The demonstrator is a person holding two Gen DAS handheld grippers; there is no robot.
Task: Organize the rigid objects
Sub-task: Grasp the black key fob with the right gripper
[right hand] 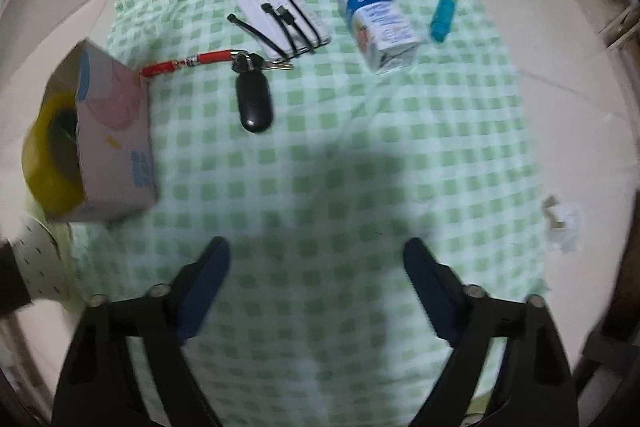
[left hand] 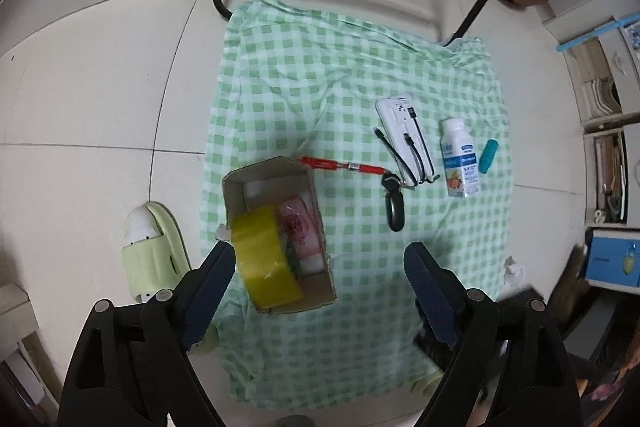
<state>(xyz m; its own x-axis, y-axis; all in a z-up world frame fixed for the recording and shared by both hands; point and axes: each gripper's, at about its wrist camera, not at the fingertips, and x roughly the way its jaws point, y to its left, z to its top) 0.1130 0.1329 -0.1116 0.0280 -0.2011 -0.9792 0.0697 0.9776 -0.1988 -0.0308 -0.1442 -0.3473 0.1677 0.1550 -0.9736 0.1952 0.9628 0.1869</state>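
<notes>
Your left gripper (left hand: pixel 320 259) hangs wide open, empty, above the cardboard box (left hand: pixel 280 227); the yellow tape roll (left hand: pixel 264 263) inside hides part of its contents. Your right gripper (right hand: pixel 316 259) is spread, holding nothing; its view is blurred. Red pen (left hand: pixel 340 166) runs behind the box.

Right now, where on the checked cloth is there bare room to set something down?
Free: the near stretch of cloth, and the far strip beyond the power bank. Crowded: the row from cardboard box through pen, key fob to bottle.
</notes>
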